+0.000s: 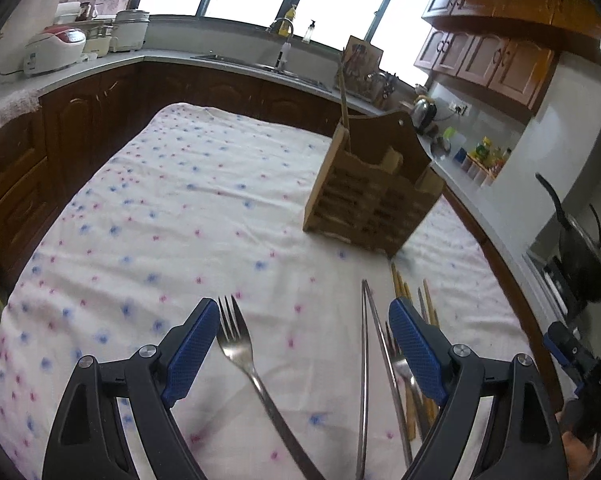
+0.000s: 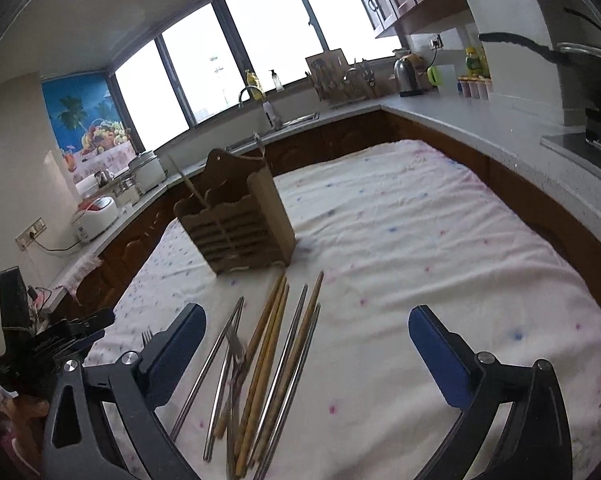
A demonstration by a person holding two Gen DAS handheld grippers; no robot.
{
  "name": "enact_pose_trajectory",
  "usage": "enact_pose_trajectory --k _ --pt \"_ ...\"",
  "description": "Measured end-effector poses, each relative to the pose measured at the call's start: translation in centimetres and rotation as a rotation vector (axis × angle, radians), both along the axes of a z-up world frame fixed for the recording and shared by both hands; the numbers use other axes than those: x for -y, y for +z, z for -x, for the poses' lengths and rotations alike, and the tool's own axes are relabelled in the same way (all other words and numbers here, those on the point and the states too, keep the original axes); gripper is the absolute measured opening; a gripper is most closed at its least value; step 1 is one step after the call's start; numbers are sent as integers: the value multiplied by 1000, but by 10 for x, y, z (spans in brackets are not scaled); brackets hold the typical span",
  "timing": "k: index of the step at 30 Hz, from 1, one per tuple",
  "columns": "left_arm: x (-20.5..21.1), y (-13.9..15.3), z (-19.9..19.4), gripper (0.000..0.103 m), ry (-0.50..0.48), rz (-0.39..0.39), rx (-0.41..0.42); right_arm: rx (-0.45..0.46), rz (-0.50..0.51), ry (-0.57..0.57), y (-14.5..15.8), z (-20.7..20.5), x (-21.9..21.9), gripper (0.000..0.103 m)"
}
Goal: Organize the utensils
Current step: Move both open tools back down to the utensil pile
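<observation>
**Both grippers wide apart above the loose utensils, wooden holder behind them**

The landmark here is the wooden utensil holder point(image 1: 374, 196), which stands upright on the table covered with a white flowered cloth point(image 1: 172, 208). One wooden stick point(image 1: 343, 100) is standing inside the holder and leans out over its top edge; in which compartment it stands I cannot tell.

In front of the holder, on the side nearer to the cameras, the loose utensils lie on the cloth. A bundle of wooden chopsticks point(image 2: 266, 344) and metal chopsticks point(image 2: 296, 344) lies just in front of the holder, with the tips pointing toward it. A fork point(image 2: 236, 350) lies in this bundle; it is blurred. Another fork point(image 1: 236, 344) lies apart from the bundle, farther from the holder, with its prongs pointing away from the camera.

The left gripper point(image 1: 304, 344) is over the cloth in front of the holder. Its blue pads point(image 1: 190, 350) are spread wide; the separate fork and two metal chopsticks are seen between them, but the pads do not press on anything. The right gripper point(image 2: 306, 354) is also in front of the holder, with the jaws fully apart and nothing held; the bundle lies under its left pad side.
</observation>
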State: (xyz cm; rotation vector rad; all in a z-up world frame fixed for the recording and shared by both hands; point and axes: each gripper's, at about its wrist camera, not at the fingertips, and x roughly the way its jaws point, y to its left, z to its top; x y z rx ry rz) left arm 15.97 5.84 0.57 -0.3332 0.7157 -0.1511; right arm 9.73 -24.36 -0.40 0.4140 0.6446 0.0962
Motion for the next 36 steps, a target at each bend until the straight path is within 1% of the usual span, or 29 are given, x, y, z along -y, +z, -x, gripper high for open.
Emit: enact_pose_trajectory --k 4,9,17,20,23,25,26,30,31,34,36 --pt "7 -3 5 87 -25 -20 -14 -27 10 -7 -5 4 1 102" --pt "17 -3 7 87 -58 -49 -36 -44 -7 -8 -9 5 1 102" --pt "36 -5 -11 87 -98 -102 -70 -69 -10 -16 -19 1 3 101" --pt "44 -10 -21 84 -107 -156 -101 -86 -22 -16 -23 -4 5 95" --pt "53 -13 -29 78 -138 -167 -120 -99 -25 -14 -26 -8 6 89" --pt "59 -15 -36 75 -158 -177 -136 -110 -31 -8 -29 -12 6 83" --pt "62 -16 -40 70 -168 -181 -141 -118 -34 -4 -30 -16 6 79" --pt "74 -24 -56 64 -203 -205 -166 -142 -42 9 -36 -30 6 68" --pt "78 -26 -60 61 -209 -211 -172 -148 -44 15 -38 -34 6 67" --pt "86 -34 -75 58 -232 -221 -193 -181 -52 30 -45 -50 6 61" --pt "92 -39 -84 54 -248 -231 -207 -199 -56 38 -49 -61 6 52"
